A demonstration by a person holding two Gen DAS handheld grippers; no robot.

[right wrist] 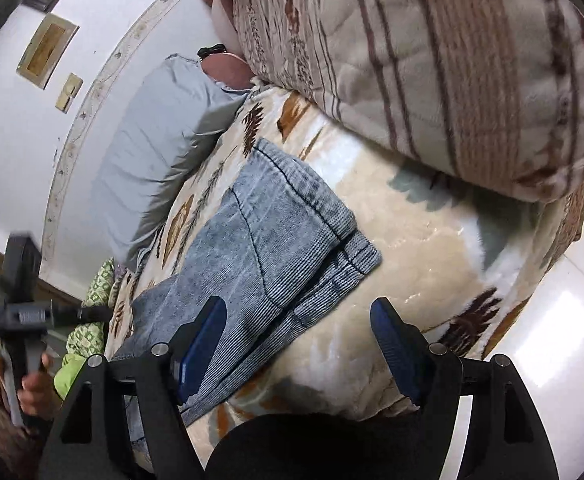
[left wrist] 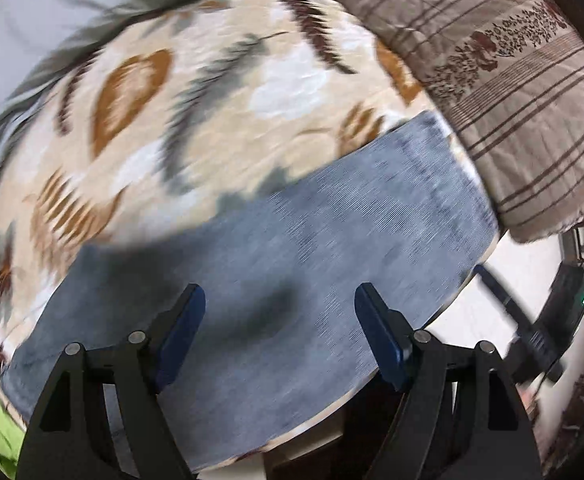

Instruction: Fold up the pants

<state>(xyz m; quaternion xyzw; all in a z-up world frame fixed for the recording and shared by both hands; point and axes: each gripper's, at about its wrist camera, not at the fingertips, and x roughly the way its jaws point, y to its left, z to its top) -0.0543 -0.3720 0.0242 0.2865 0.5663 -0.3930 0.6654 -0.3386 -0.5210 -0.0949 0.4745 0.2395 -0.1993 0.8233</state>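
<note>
Right wrist view: I see the folded pants [right wrist: 276, 236] on the leaf-print blanket [right wrist: 423, 248], near the bed's edge, with bare blanket open to their right up to the striped comforter [right wrist: 431, 60]. My right gripper [right wrist: 297, 344] hovers over the pants, jaws spread, empty. My left gripper [left wrist: 280, 328] points steeply down over the denim, also spread, gripping nothing.

The leaf-patterned cream plush blanket [right wrist: 411, 240] lies bare between the folded blue denim pants [right wrist: 276, 232] and the bulky striped beige quilt [right wrist: 451, 60], leaving a clear lane. A long grey pillow [right wrist: 160, 148] walls the far side along the white wall [right wrist: 8, 140].
</note>
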